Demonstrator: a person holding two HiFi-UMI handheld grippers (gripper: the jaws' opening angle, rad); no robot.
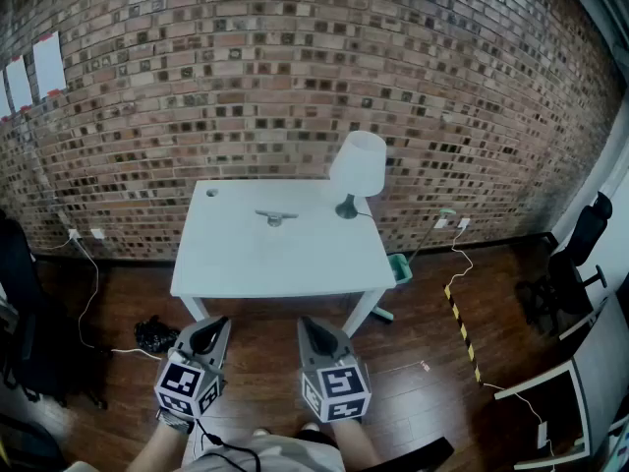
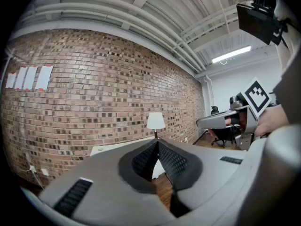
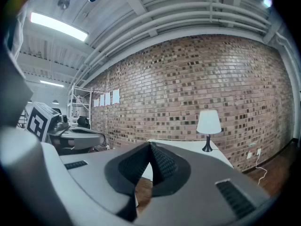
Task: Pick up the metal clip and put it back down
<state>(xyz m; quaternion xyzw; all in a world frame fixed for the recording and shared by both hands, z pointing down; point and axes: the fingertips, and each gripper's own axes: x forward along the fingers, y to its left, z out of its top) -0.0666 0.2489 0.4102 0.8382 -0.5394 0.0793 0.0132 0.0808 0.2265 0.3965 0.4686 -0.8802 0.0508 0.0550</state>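
The metal clip (image 1: 276, 217) lies on the white table (image 1: 280, 259), towards its far side and left of the lamp. Both grippers are held low over the wooden floor, well short of the table's near edge. My left gripper (image 1: 207, 337) is shut with nothing in it; in the left gripper view its tips (image 2: 157, 142) meet. My right gripper (image 1: 314, 336) is shut and empty as well, its tips (image 3: 150, 145) touching in the right gripper view. The clip is too small to make out in either gripper view.
A white lamp (image 1: 355, 170) stands at the table's far right corner, against the brick wall (image 1: 295, 67). A cable and black bundle (image 1: 154, 334) lie on the floor at left. A green bin (image 1: 400, 266) sits right of the table. Chairs (image 1: 570, 268) stand at right.
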